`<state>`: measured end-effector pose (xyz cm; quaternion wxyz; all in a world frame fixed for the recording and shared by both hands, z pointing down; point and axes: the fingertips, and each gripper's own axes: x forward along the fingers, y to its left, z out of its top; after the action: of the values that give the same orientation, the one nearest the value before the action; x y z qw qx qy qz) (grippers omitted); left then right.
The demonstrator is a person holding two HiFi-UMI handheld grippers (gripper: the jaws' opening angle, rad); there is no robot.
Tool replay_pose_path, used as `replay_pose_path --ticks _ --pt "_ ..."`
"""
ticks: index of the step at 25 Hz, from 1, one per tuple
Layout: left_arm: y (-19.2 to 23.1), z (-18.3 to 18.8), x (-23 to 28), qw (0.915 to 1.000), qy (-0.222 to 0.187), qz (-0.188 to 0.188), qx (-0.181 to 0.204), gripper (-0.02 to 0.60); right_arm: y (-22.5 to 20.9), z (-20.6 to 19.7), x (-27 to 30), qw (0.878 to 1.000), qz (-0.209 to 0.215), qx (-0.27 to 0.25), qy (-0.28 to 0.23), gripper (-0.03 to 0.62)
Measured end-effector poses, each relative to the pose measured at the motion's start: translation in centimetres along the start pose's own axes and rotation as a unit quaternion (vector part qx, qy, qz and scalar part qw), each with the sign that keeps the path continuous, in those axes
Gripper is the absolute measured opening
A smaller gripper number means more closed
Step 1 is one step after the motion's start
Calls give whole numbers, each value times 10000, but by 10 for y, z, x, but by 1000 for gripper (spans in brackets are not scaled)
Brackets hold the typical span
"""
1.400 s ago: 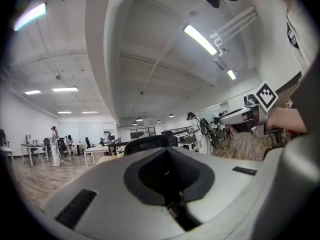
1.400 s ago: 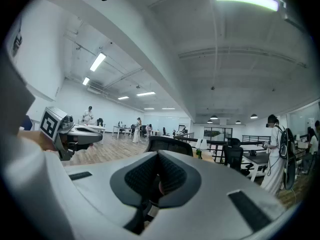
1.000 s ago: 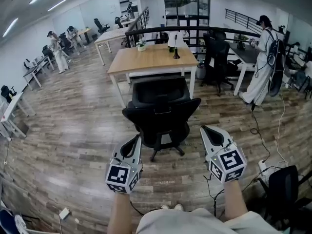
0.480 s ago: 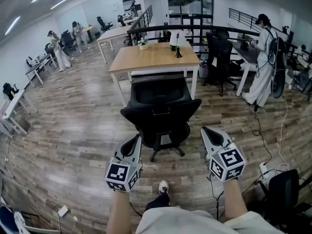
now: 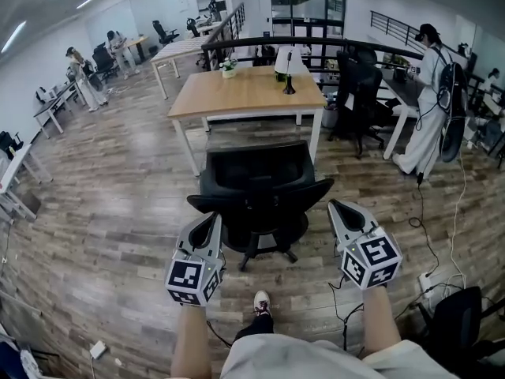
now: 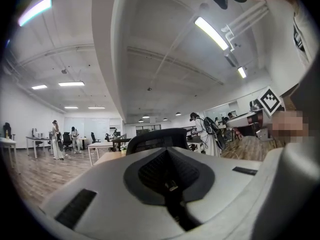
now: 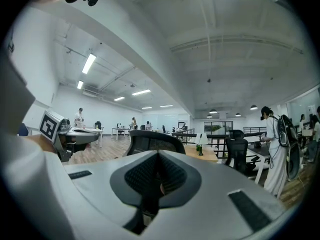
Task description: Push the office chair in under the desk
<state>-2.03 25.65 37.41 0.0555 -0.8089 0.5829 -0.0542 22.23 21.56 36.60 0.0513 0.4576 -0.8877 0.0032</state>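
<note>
Chair (image 5: 256, 192): black, on the wood floor (image 5: 118, 212) just before the desk, backrest toward the camera and seat toward the desk. It is not under the desk yet.
Desk (image 5: 245, 93): wooden top on white legs; a lamp (image 5: 286, 63) and a small plant (image 5: 229, 69) stand at its far edge.
Left gripper (image 5: 211, 221): held level at the chair's left rear, jaws pressed together with nothing between them. Its tip is near the backrest's edge; whether they touch cannot be told.
Right gripper (image 5: 342, 209): held level at the chair's right rear, jaws likewise closed on nothing. Its tip is near the backrest's right corner, with contact just as unclear.
Gripper views: each looks over its closed jaws at the top of the backrest, which rises beyond the tips.
Surroundings: 1 person (image 5: 430, 93) in white stands right of the desk, beside a 2nd chair (image 5: 359, 93), also black.
</note>
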Motion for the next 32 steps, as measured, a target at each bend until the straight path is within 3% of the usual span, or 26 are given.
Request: replay_pose_path --ticks 7,8,12,18,27,32 --pt "56 -5 56 9996 30 263 -38 17 -23 15 66 10000 -8 -3 -31 22" --pt "64 -7 60 9994 33 330 -43 47 -27 16 73 10000 -9 33 -40 26" --pt "89 -16 81 9988 112 464 -112 52 -37 9 103 9998 123 72 105 95" --pt "117 -34 108 9986 320 399 -114 191 -44 -7 150 9994 157 161 258 201" --pt "135 -67 155 9968 754 48 -263 254 -72 -40 195 9975 -92 201 666 212" --pt "142 -75 174 9958 847 -122 -338 267 -84 -59 216 9957 -2 211 904 272"
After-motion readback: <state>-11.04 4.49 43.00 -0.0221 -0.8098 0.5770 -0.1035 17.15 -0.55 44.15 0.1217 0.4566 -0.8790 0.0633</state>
